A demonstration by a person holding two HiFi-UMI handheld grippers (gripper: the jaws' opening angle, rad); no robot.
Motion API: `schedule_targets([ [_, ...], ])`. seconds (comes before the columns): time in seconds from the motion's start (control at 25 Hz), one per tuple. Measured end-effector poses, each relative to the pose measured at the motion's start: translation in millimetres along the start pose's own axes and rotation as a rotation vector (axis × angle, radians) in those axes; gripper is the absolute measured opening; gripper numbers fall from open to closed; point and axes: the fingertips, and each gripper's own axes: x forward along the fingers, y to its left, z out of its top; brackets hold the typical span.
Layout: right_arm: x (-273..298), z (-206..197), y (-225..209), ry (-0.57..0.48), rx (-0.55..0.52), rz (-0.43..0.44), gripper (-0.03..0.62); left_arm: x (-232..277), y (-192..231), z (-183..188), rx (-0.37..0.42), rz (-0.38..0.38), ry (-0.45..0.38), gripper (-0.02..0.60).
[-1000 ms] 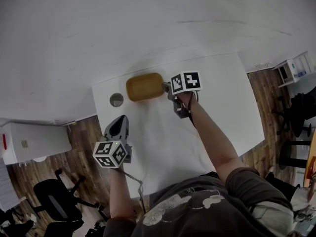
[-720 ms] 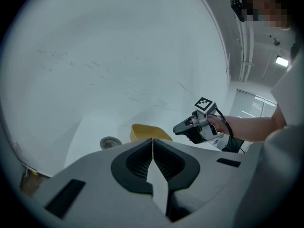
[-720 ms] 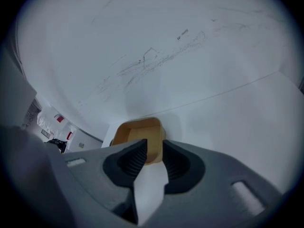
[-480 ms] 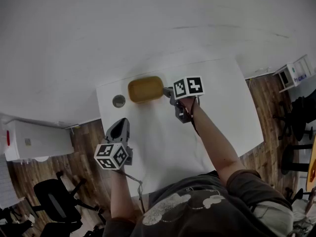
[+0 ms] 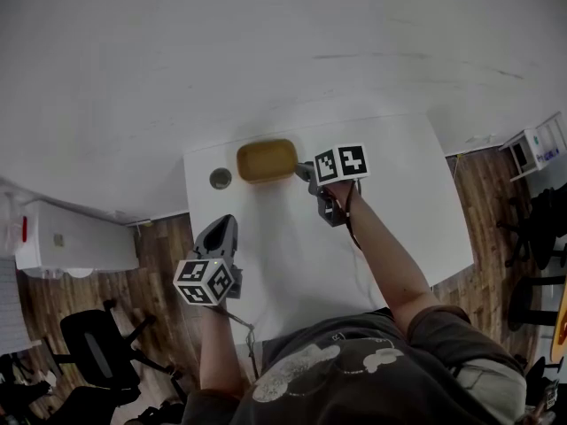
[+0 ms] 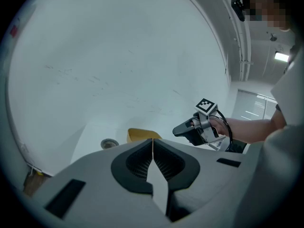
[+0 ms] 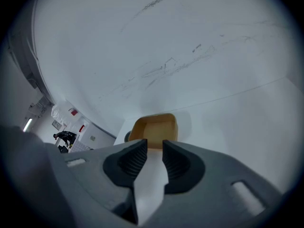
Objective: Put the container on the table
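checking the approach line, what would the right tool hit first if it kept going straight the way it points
The yellow container. It sits on the white table directly ahead of the right tool, its near rim right at the parted tips. Whether they already touch it is unclear.

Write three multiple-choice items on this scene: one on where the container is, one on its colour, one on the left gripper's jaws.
1. Where is the container?
A. on the table, beside a small round object
B. in a sink
C. inside a box
2. Its colour?
A. blue
B. yellow
C. red
3. The left gripper's jaws are:
A. wide apart
B. clamped on the container
C. together, empty
Answers:
1 A, the head view shows it on the white top near the far edge.
2 B, both gripper views show yellow.
3 C, its own view shows the jaws meeting with nothing between.
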Motion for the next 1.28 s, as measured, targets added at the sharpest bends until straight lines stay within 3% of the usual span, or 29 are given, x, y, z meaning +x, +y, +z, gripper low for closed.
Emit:
schedule_targets([
  [0.84, -70, -34, 7, -0.013, -0.096, 0.128, 0.084, -21, -91, 1, 0.039, 0.056, -0.059, 0.011],
  [0.92, -74, -36, 10, -0.009, -0.112, 0.135, 0.034, -25, -96, 1, 0.039, 0.067, -0.069, 0.011],
  [1.28, -103, -50, 13, -0.014, -0.192, 0.197, 0.003, -35, -141, -11, 0.046, 0.110, -0.095, 0.011],
])
